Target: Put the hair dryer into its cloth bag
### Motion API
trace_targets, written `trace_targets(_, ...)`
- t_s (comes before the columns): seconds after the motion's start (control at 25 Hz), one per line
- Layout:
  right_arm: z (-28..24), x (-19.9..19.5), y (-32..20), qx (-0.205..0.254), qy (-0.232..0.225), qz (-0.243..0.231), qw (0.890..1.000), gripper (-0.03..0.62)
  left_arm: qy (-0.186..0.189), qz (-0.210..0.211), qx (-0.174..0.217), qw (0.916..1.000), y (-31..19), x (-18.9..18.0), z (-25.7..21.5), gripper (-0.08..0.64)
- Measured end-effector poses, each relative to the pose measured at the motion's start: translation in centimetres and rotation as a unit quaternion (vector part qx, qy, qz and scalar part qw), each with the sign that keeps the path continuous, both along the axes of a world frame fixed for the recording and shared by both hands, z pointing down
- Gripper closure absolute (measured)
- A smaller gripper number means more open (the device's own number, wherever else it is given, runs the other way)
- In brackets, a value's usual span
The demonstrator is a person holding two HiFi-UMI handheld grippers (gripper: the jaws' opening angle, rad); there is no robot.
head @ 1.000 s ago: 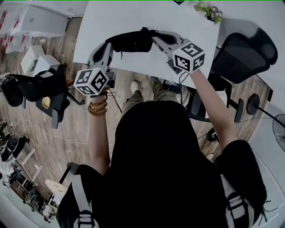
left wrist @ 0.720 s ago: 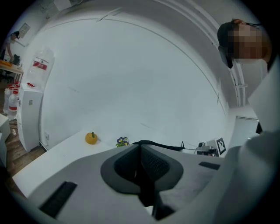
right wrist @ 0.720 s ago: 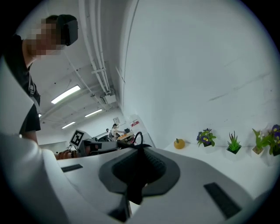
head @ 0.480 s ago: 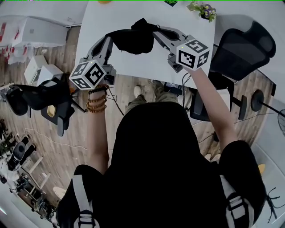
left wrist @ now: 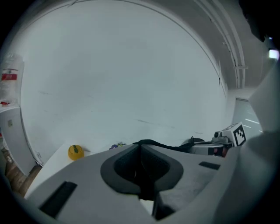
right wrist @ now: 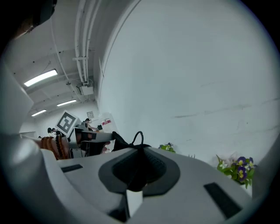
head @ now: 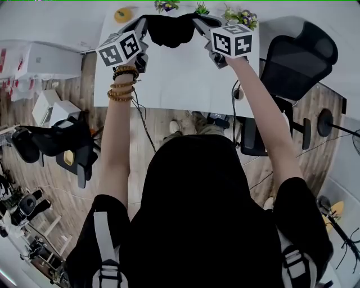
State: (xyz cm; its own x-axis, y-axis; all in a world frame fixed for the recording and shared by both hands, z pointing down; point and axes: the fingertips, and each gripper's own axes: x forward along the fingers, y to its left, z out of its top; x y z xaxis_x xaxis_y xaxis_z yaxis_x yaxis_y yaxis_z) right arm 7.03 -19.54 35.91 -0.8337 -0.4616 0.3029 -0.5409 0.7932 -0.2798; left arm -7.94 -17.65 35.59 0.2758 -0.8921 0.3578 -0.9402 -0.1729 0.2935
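The left gripper (head: 142, 23) and the right gripper (head: 200, 23) each have jaws clamped on opposite edges of the black cloth bag (head: 171, 31), which hangs between them over the far edge of the white table (head: 180, 84).

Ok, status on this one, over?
Left gripper shut on black cloth bag, right gripper on its other end. Bag stretched over white table, flowers beyond. Hair dryer not in sight.

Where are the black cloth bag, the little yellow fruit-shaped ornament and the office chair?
black cloth bag (head: 171, 32): head view, middle of the dark fabric.
yellow fruit-shaped ornament (left wrist: 75, 152): left gripper view, its round body.
office chair (head: 293, 61): head view, its broad black surface.
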Motion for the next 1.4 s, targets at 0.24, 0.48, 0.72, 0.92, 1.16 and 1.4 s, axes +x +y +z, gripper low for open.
trace_targets(0.24, 7.1, 4.3, 1.3, -0.053, 0.07, 0.036, 0.996, 0.557, -0.032, 0.05, -0.051, 0.9969, -0.2, 3.6, 4.9, 0.528)
trace_targets(0.48, 13.1, 7.4, 5.9, -0.102, 0.118, 0.04, 0.987, 0.557, -0.042, 0.099, -0.119, 0.9871, 6.2, 6.9, 12.8, 0.528)
trace_targets(0.72, 18.3, 9.1, 10.9, -0.136, 0.164, 0.036, 0.976, 0.555, -0.037, 0.12, -0.17, 0.9774, 12.7, 8.3, 19.5, 0.528)
trace_targets(0.92, 21.6, 11.8, 13.5, -0.144, 0.202, 0.071, 0.966, 0.555, -0.038, 0.128, -0.208, 0.9689, 17.0, 7.8, 23.0, 0.523)
trace_targets(1.16, 21.5, 14.7, 16.9, -0.124, 0.229, 0.113, 0.959, 0.555, -0.069, 0.131, -0.208, 0.9669, 20.4, 5.8, 23.3, 0.457)
trace_targets(1.4, 9.5, 11.9, 13.8, 0.054, 0.168, 0.166, 0.97, 0.555, -0.145, 0.092, -0.024, 0.9848, 16.0, 5.1, 11.9, 0.46)
